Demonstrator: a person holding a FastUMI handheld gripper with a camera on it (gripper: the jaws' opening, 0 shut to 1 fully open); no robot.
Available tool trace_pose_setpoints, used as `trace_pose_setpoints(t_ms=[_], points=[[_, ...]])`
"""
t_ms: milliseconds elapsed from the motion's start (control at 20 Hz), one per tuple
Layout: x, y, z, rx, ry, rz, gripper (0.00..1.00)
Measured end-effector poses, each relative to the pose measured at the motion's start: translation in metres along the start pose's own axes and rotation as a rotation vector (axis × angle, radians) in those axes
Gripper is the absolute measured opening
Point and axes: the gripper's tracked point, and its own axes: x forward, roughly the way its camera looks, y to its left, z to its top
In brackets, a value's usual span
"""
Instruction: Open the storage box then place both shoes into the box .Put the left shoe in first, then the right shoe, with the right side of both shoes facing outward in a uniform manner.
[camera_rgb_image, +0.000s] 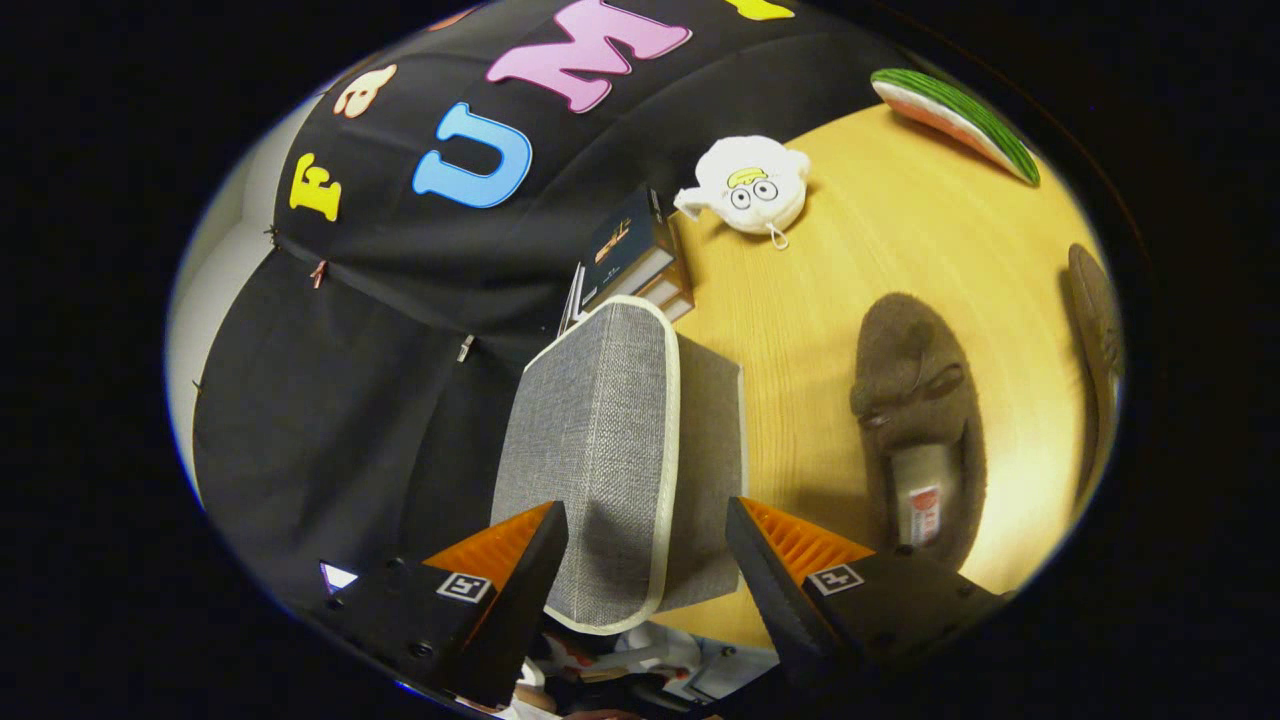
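1. Against the booth's black cloth wall, on the far left, the cloth hangs in folds held by small clips.
2. Next comes the claw, with its two fingers spread wide apart and pressing on nothing.
3. Between those fingers, and reaching ahead of them, stands the grey fabric storage box with pale piping along its edges; its broad woven panel faces the camera. Whether this panel is the lid, and whether it is raised or shut, cannot be told from this angle.
4. Beyond the box, a small stack of books sits by the cloth wall at the edge of the wooden counter.
5. Just right of the books lies a white plush toy with round cartoon eyes.
6. Further right, ahead of the right finger and clear of the box, a brown fuzzy shoe lies on the counter with its opening toward the claw.
7. Beyond it, at the counter's far side, rests a watermelon-slice toy.
8. Farthest right, a second brown shoe lies apart from the first, partly cut off.
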Motion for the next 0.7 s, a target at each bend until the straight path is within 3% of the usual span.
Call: trace_pose_setpoints(t_ms=[350,450,500,550,700], points=[[0.022,0.005,-0.018,0.206,0.11,0.126,0.95],[0.024,0.009,-0.019,0.271,0.123,0.167,0.8],[0.025,0.012,-0.02,0.298,0.133,0.183,0.78],[0.023,0.011,-0.02,0.32,0.147,0.193,0.68],[0.025,0.012,-0.021,0.375,0.19,0.221,0.65]])
